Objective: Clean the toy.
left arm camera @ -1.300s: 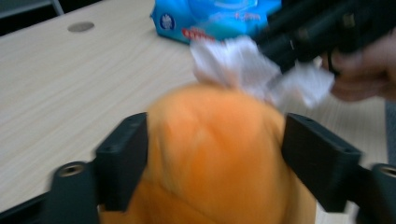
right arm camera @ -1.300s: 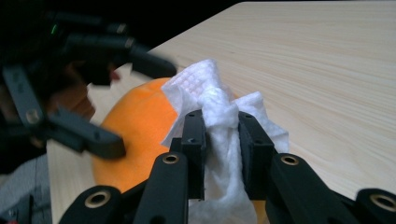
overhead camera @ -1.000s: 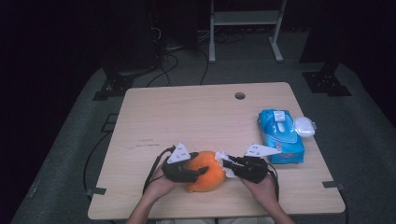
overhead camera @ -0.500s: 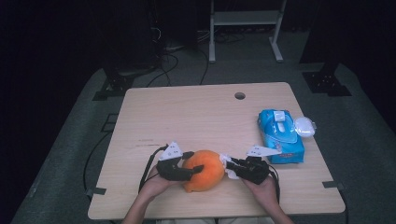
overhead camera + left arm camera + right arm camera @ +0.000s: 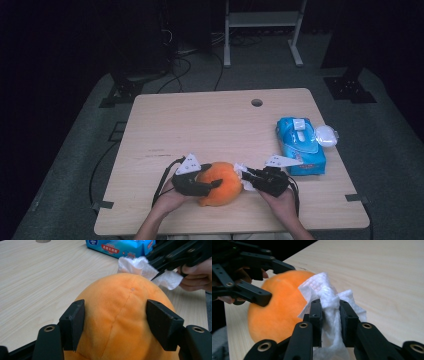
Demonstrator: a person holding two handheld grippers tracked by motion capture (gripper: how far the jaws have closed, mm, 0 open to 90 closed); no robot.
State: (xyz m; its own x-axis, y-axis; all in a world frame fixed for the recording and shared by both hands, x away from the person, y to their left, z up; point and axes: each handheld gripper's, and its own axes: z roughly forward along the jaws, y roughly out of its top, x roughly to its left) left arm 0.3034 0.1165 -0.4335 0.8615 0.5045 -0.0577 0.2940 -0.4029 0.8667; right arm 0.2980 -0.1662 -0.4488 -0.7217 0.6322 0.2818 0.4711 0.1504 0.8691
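Observation:
An orange plush toy lies near the table's front edge. My left gripper comes at it from the left and straddles it. Both pads press into the plush sides. Its jaws have just been opening a little, with the toy still between them. My right gripper is shut on a crumpled white wipe. It holds the wipe against the toy's right side. In the left gripper view the wipe shows just beyond the toy's top.
A blue pack of wipes lies at the table's right edge, close behind my right hand, with a small white object beside it. The wooden table has a cable hole near its far edge.
My left gripper has slid back slightly to the left on the toy, baring more of the orange top. The right gripper and the wipe have stayed in place.

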